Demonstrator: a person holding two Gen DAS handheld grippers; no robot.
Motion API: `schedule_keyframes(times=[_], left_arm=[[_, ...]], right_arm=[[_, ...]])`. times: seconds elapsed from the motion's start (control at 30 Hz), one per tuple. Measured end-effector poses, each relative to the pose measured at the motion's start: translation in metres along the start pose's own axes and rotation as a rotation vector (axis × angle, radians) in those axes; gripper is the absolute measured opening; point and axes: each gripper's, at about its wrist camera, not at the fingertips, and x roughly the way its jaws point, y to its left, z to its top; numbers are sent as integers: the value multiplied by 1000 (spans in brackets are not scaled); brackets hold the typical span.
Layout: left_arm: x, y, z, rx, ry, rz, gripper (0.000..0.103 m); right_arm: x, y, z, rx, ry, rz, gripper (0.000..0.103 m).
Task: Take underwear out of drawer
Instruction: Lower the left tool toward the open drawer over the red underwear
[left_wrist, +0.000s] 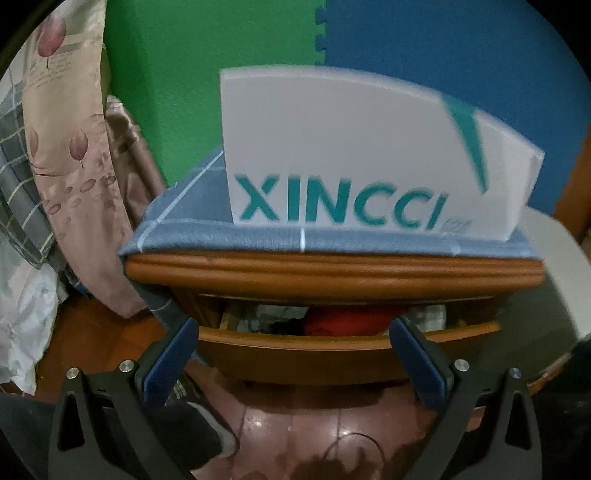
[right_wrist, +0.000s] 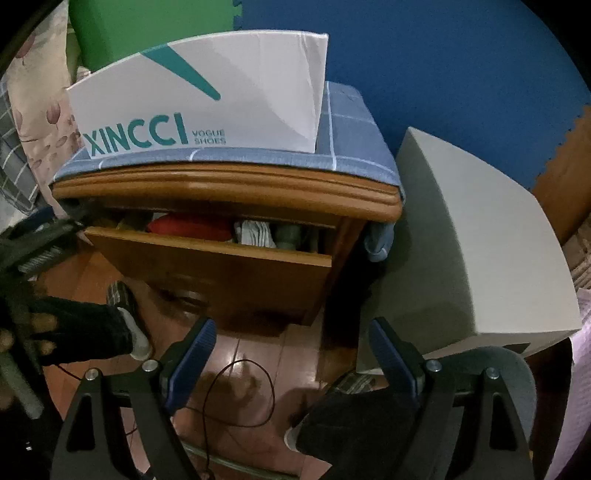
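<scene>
We hold our left gripper (left_wrist: 293, 332) in front of a wooden nightstand (left_wrist: 332, 271), its blue-padded fingers (left_wrist: 170, 365) spread wide with nothing between them, framing the front of the drawer (left_wrist: 314, 356). The drawer stands partly pulled out, and in the gap under the nightstand's top we see folded clothes packed side by side: a red piece (left_wrist: 347, 320) near the middle, pale fabric (left_wrist: 273, 314) to its left and more light cloth at the right end. Which of these is the underwear we cannot tell for certain. Our right gripper (right_wrist: 291, 332) hangs lower and further right, aimed at the glossy floor (right_wrist: 251, 354) just before the nightstand's right corner; its jaws are likewise wide apart and empty. From this view the drawer shows the red piece (right_wrist: 192, 227) beside a striped white cloth (right_wrist: 256, 232) and something grey-green at the right. A blue checked cloth (right_wrist: 351, 136) covers the nightstand top, and a white XINCCI shoe box (right_wrist: 207, 99) stands on it. A grey box (right_wrist: 472, 251) sits just beside the nightstand on the right. A thin dark cable (right_wrist: 240, 391) loops across the floor.
</scene>
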Motion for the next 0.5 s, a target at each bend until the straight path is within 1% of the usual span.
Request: schedule_keyframes(times=[0.03, 0.13, 0.2, 0.33, 0.47, 0.5], left_arm=[[6, -1, -3, 5, -13, 12, 103], [30, -10, -15, 40, -91, 55, 103], [45, -15, -20, 39, -114, 59, 103], [69, -18, -25, 22, -128, 63, 103], [91, -19, -30, 51, -128, 90, 103], [95, -21, -32, 65, -131, 78, 103]], right_arm=[[3, 0, 0, -2, 4, 2, 87], [12, 1, -1, -6, 14, 13, 87], [20, 1, -2, -8, 30, 29, 87], [30, 1, -4, -7, 46, 57, 87], [39, 2, -2, -14, 51, 75, 87], [40, 3, -2, -19, 51, 76, 87]])
